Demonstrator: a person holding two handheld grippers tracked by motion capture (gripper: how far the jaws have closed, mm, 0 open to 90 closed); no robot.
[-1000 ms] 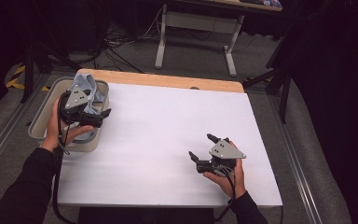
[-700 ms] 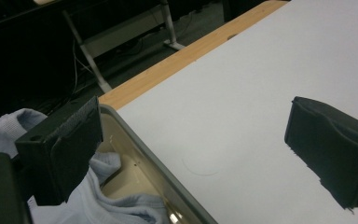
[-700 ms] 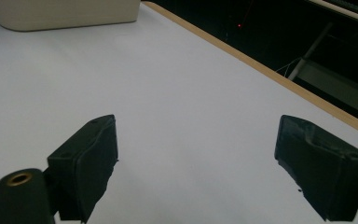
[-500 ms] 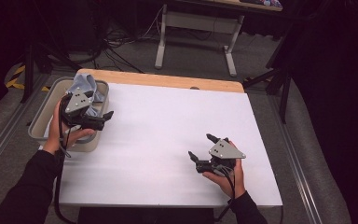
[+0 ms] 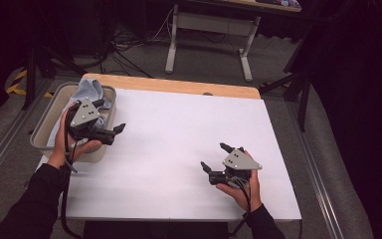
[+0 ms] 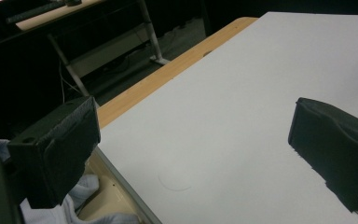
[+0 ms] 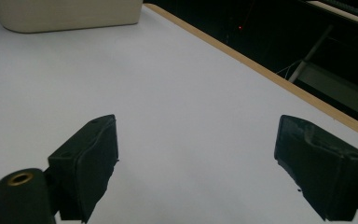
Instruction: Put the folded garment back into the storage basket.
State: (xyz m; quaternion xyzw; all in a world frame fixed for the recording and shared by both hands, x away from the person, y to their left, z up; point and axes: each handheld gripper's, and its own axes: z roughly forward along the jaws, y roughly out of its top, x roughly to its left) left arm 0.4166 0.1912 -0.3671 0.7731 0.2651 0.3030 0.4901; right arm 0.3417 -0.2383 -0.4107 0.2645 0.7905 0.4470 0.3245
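Note:
A light blue cloth point(image 5: 88, 88) lies bunched in the far end of a beige bin point(image 5: 44, 130) at the table's left edge. My left gripper point(image 5: 110, 115) is held over the bin's right rim, open, one jaw out over the white table top. In the left gripper view its jaws stand wide apart with nothing between them point(image 6: 186, 140); the cloth point(image 6: 70, 210) and the bin's rim point(image 6: 121, 184) lie below the left jaw. My right gripper point(image 5: 214, 156) rests open at the near right of the table, its jaws empty point(image 7: 198, 154).
The white table top point(image 5: 179, 129) has a wooden strip point(image 5: 189, 87) along its far edge. The right gripper view has the bin's outer wall point(image 7: 65, 14) at the far left. A metal-legged table point(image 5: 209, 30) and cables stand on the floor beyond.
My left gripper has drifted a little toward the person and to the right, away from the cloth. The right gripper has stayed where it was.

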